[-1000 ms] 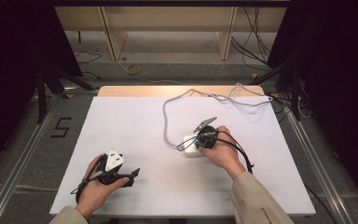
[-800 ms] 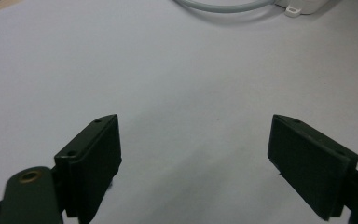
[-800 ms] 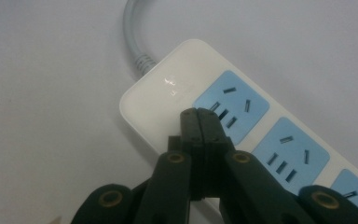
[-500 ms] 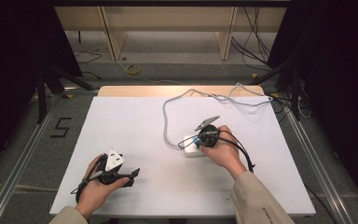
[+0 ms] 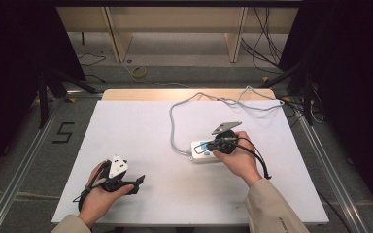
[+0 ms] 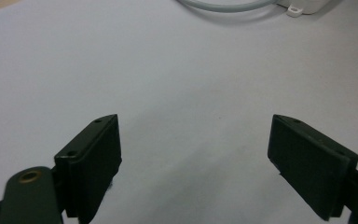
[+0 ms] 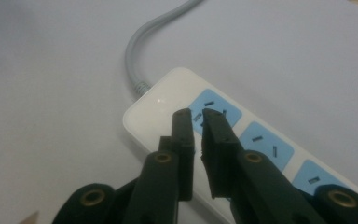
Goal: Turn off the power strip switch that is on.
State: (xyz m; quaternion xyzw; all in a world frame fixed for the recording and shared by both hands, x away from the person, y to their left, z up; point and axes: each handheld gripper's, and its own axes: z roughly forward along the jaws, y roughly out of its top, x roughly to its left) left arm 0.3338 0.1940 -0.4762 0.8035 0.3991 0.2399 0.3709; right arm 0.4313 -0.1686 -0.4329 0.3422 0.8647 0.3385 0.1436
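A white power strip with blue sockets lies mid-table; its grey cable loops to the far edge. My right gripper points down at the strip's cable end. In the right gripper view its jaws hover just above the first blue socket of the power strip, beside the cable. They have just been opening and stand a narrow gap apart with nothing between them. My left gripper rests near the table's front left, jaws wide open over bare white tabletop.
In the left gripper view the strip's corner and the cable sit at the top edge. The white table has a wooden strip at its far edge. Loose cables lie on the floor beyond the table and to its right.
The right hand has shifted slightly over the power strip. The left hand and its gripper have kept still.
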